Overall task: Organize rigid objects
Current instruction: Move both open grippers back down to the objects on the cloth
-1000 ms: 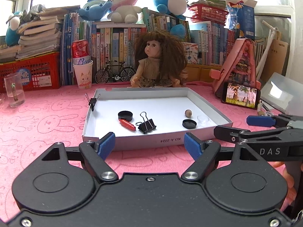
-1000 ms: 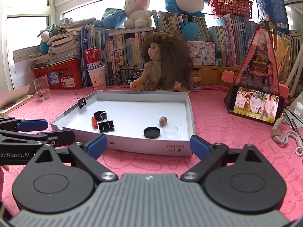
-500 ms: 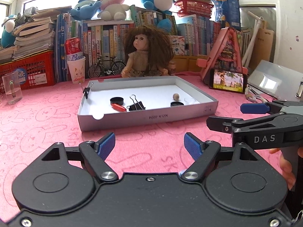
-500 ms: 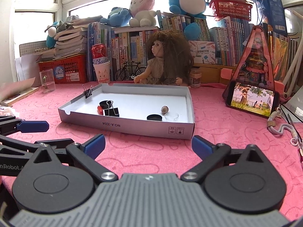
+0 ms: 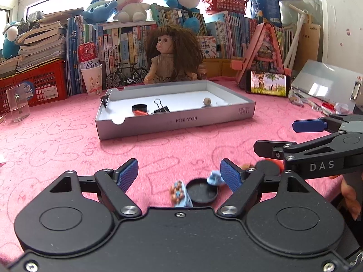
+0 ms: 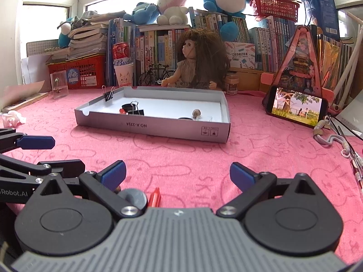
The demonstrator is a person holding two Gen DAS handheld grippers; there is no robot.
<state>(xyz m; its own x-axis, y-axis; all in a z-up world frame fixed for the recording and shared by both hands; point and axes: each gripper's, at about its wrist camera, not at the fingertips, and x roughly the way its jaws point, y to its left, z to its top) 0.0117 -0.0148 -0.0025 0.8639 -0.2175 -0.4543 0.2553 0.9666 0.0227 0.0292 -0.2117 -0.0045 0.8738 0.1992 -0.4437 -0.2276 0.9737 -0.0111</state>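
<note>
A shallow grey box (image 5: pixel 174 120) sits mid-table on the pink cloth. Inside lie a black cap (image 5: pixel 139 107), a red piece (image 5: pixel 140 112), a binder clip (image 5: pixel 161 108) and a wooden bead (image 5: pixel 207 101); another clip (image 5: pixel 104 99) grips its left rim. My left gripper (image 5: pixel 179 175) is open, well short of the box. Close under it lie a black cap (image 5: pixel 202 191) and a small blue beaded piece (image 5: pixel 179 192). My right gripper (image 6: pixel 178 176) is open too, with a grey disc (image 6: pixel 133 198) and a red piece (image 6: pixel 154 197) near its left finger. Nothing is held.
A doll (image 6: pixel 199 65) sits behind the box (image 6: pixel 145 127), in front of a wall of books. A phone (image 6: pixel 295 106) plays at the right, with a lanyard (image 6: pixel 329 137) and pens nearby. A glass cup (image 5: pixel 17 105) and a red crate (image 5: pixel 40 81) stand at the left.
Both grippers have drawn back from the box and sunk lower, so it looks farther off. Small items on the cloth have come into view under the fingers. Both stay open.
</note>
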